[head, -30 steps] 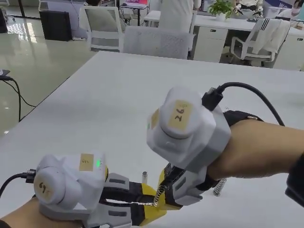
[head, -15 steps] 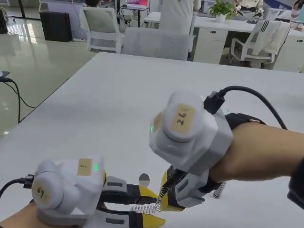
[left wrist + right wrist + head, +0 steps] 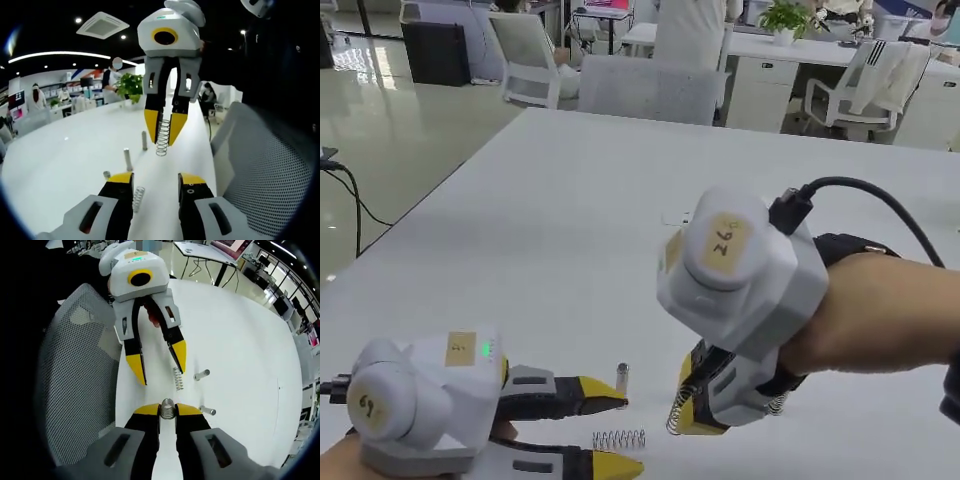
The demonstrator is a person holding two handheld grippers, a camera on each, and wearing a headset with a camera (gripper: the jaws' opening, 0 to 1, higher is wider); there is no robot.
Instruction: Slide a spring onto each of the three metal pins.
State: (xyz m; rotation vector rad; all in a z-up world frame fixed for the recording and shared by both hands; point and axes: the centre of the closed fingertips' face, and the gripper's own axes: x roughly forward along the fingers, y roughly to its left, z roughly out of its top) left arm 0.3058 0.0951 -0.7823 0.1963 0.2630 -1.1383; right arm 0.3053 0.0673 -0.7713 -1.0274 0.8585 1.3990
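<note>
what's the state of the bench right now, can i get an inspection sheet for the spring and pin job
surface: white table
job's things: three metal pins standing upright, no spring on any of them; loose spring lying flat on the table; held spring
clutter: nothing seen
grippers: left gripper open, with the loose spring by its fingers; right gripper shut on the held spring
cables: black cable plugged into the right gripper; floor cable left of the table
surroundings: office chairs, desks, a potted plant
</note>
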